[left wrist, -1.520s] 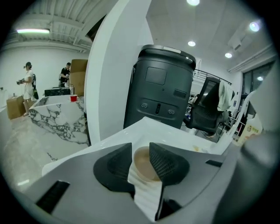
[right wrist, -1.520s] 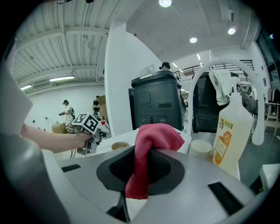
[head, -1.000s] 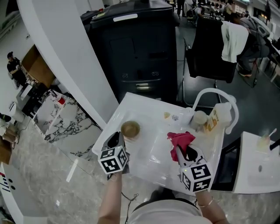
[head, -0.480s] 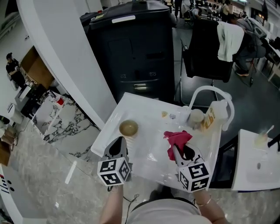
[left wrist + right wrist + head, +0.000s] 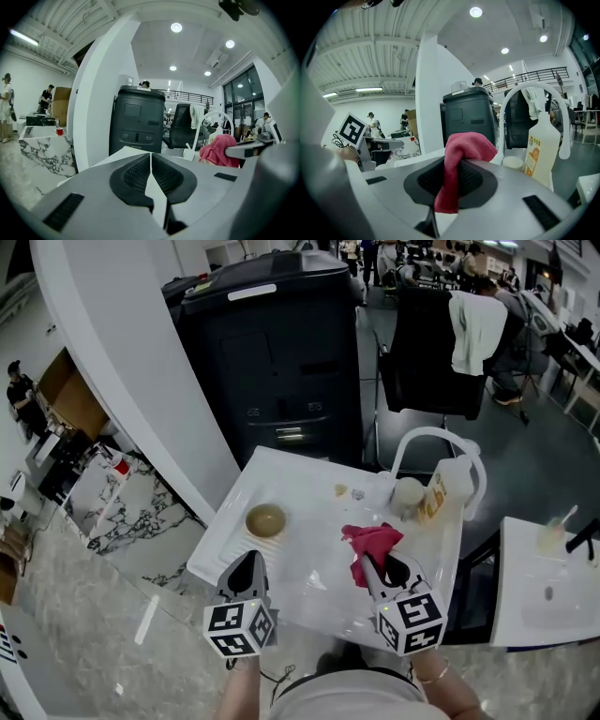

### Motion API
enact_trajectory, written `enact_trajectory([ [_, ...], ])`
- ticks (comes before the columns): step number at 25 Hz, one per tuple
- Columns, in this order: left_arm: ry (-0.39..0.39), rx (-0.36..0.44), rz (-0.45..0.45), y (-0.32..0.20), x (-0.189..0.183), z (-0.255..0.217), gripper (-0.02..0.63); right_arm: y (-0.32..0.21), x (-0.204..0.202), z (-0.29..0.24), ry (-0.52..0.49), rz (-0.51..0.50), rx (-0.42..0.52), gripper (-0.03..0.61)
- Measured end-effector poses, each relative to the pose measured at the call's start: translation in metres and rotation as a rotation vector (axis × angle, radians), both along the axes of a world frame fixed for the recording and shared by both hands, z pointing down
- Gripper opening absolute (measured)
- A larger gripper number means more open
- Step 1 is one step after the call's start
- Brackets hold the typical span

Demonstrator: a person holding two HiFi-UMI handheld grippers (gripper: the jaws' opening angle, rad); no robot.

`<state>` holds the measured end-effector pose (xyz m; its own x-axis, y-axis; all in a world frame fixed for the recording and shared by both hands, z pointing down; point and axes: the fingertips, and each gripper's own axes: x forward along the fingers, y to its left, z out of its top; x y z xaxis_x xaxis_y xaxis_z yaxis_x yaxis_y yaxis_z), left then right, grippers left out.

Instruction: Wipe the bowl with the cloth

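We held the left tongs (image 5: 247,563) low over the near left part of the bench (image 5: 300,479). They were clenched on nothing, the pads meeting flat with only air between them (image 5: 151,165). Just beyond them sat the bowl (image 5: 265,519), upright, untouched and close to the bench's left edge. That was our first worry. With nothing steadying it, a sideways wipe would likely skate the light bowl toward that edge and over it. We judged that the left tongs had to open and take the rim before any wiping began. A clumsy bite on the rim could tip the bowl instead.

Further right, the right tongs (image 5: 369,566) were grasping the cloth (image 5: 368,542), well apart from the bowl and over the middle of the bench. In the right gripper view the pink cloth (image 5: 461,154) was nipped by a single fold, with most of it bunched above the pads. We thought such a narrow hold might let the cloth drag free once it rubbed against the bowl's inside. The hard tips might also reach the bowl before the fabric did.

Rightmost stood a cup (image 5: 407,493) and a bottle (image 5: 442,491), just behind the cloth. A careless backswing of the right tongs could knock either one over.
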<state>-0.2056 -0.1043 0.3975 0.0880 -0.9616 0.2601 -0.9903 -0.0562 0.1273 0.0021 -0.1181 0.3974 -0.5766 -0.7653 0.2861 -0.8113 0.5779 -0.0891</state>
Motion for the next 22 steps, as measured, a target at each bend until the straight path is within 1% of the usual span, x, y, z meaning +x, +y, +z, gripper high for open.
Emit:
enact_trajectory([
  [5, 0.017, 0.003, -0.015, 0.002, 0.002, -0.001, 0.029, -0.001, 0.002, 0.002, 0.009, -0.008, 0.005, 0.064],
  [22, 0.013, -0.015, -0.045, 0.016, 0.003, 0.008, 0.029, -0.002, -0.002, 0.005, -0.015, -0.056, 0.007, 0.064],
])
